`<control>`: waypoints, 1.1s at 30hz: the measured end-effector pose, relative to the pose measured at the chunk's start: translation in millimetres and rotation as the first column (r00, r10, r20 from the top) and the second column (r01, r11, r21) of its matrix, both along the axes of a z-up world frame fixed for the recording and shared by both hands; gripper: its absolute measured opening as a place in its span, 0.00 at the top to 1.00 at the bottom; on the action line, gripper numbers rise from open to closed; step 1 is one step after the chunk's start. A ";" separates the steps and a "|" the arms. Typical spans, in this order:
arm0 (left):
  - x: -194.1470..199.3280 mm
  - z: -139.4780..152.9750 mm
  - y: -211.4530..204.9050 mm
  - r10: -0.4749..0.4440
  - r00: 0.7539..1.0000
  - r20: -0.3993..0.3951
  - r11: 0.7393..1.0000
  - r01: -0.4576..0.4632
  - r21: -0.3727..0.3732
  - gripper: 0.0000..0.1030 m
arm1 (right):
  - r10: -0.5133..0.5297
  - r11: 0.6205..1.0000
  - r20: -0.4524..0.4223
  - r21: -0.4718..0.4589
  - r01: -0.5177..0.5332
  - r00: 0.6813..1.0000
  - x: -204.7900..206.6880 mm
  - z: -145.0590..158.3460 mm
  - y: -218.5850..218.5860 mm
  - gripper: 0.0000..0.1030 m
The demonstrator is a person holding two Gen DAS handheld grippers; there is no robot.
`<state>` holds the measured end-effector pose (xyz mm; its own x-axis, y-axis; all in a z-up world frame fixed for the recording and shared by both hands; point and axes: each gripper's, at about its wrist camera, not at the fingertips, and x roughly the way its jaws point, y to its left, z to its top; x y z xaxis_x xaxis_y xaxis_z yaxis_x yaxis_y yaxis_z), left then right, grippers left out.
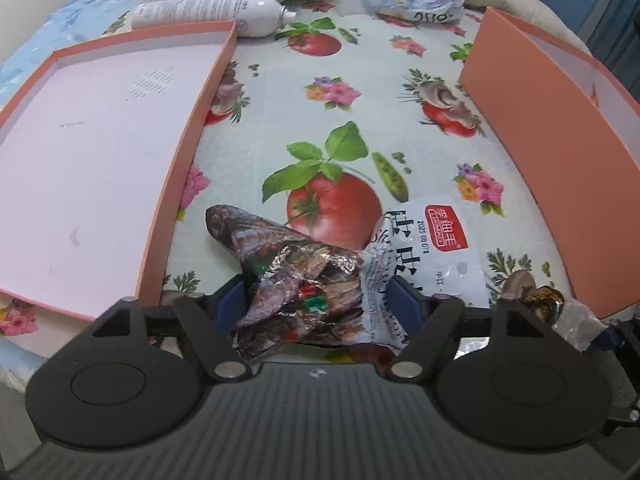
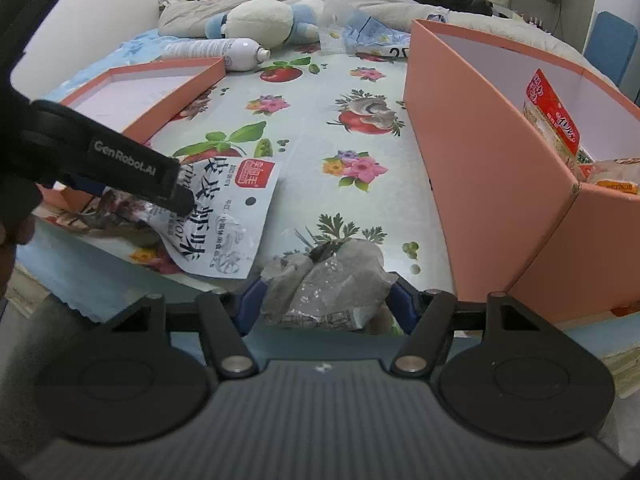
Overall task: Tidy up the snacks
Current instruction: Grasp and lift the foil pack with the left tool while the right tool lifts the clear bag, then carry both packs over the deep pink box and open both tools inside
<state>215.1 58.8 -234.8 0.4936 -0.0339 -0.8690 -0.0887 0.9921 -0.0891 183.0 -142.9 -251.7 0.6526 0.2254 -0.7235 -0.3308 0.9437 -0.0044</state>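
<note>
Foil snack packet (image 1: 296,292) wedged between left fingers (image 1: 231,300).

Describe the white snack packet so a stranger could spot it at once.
Start at the tall orange box on the floral tablecloth, then look left to the near edge. The white snack packet lies flat there, alone in carrying big black Chinese characters and a red logo.

Black left gripper (image 2: 176,196), white "GenRobot.AI" lettering, seemingly blue fingers (image 2: 250,300)

Lid (image 1: 100,152) left, box (image 1: 560,152) right, tablecloth (image 1: 320,92) between.
</note>
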 end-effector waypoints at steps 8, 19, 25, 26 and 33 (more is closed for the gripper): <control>-7.9 17.6 -3.2 0.001 0.999 0.032 1.000 -0.002 0.023 0.36 | -0.007 1.000 0.004 0.000 0.007 1.000 -4.1 11.9 -7.7 0.45; -28.8 62.5 -7.2 0.028 0.995 0.094 0.998 -0.034 0.060 0.37 | 0.000 1.000 0.039 0.021 -0.001 0.999 -23.0 40.6 -22.4 0.47; -47.2 86.7 -4.8 0.047 0.991 0.122 0.998 -0.053 0.042 0.37 | -0.008 0.999 0.066 0.052 0.005 0.998 -45.3 70.0 -40.1 0.47; -50.4 91.3 -6.1 0.046 0.991 0.127 0.998 -0.052 0.040 0.37 | -0.012 0.998 0.071 0.058 0.008 0.997 -47.7 74.9 -42.8 0.47; -76.3 125.8 -17.1 0.045 0.982 0.181 0.999 -0.048 0.012 0.37 | -0.054 0.994 0.130 0.097 0.041 0.990 -65.2 113.9 -64.1 0.47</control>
